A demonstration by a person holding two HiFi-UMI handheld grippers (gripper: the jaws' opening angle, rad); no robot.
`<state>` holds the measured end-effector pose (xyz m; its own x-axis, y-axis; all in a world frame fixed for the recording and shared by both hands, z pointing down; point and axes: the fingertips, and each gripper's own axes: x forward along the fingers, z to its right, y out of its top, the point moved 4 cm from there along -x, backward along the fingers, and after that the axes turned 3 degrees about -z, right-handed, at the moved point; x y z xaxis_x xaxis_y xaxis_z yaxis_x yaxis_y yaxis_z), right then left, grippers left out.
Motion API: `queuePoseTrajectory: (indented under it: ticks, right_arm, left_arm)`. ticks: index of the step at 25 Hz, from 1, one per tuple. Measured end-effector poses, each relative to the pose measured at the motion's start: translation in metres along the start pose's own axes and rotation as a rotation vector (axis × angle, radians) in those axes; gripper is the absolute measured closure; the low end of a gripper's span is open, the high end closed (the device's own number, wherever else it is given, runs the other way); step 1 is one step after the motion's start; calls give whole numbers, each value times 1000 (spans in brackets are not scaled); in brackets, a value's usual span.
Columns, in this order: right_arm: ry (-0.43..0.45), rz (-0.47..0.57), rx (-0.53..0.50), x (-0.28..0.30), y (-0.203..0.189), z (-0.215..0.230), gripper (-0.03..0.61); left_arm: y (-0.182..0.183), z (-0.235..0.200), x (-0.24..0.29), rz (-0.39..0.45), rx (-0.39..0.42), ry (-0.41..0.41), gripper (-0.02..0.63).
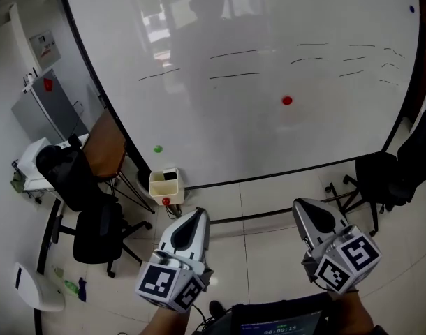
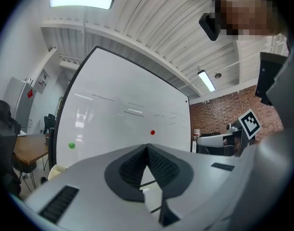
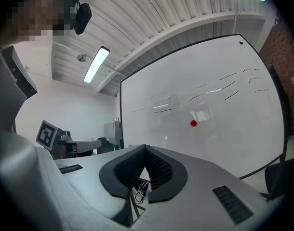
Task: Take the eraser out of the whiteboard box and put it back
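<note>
A large whiteboard [image 1: 255,124] fills most of the head view, and everything else is placed off it. At the foot of the whiteboard, near its lower left corner, a small cream box [image 1: 164,190] stands on the tiled floor [image 1: 269,208] with a red dot on its front. The eraser [image 1: 170,175] shows as a dark block in the box's open top, so it is inside the box and nothing touches it. The left gripper [image 1: 197,212] is held in front of the whiteboard's lower edge, just below and right of the box and apart from it. In the left gripper view its jaws are closed tip to tip with nothing between them. The right gripper [image 1: 301,202] is held further along the same lower edge, well apart from the box — its jaws too are pressed together and empty. Both grippers point toward the whiteboard. On the whiteboard a red magnet [image 1: 287,100] sits right of centre, a green magnet [image 1: 157,149] sits low at the left, and short pen lines [image 1: 234,75] run across the upper half. Left of the whiteboard stand a wooden table [image 1: 105,145] and a black chair [image 1: 94,232] — a second chair [image 1: 380,176] is by its lower right corner.
</note>
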<state>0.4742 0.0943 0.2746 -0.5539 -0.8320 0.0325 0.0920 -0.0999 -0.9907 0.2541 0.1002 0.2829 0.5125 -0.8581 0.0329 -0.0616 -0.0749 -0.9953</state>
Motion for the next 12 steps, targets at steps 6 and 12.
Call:
queuePoseTrajectory:
  ticks: [6,12]
  right_arm:
    - [-16,8,-13,-11,6,-3,554]
    - [-24,3,-7,-15,4,-6,554]
  left_arm:
    - [6,10,-5,10,8,-24,595]
    - [-2,13,-10,-5,-4,-33,595]
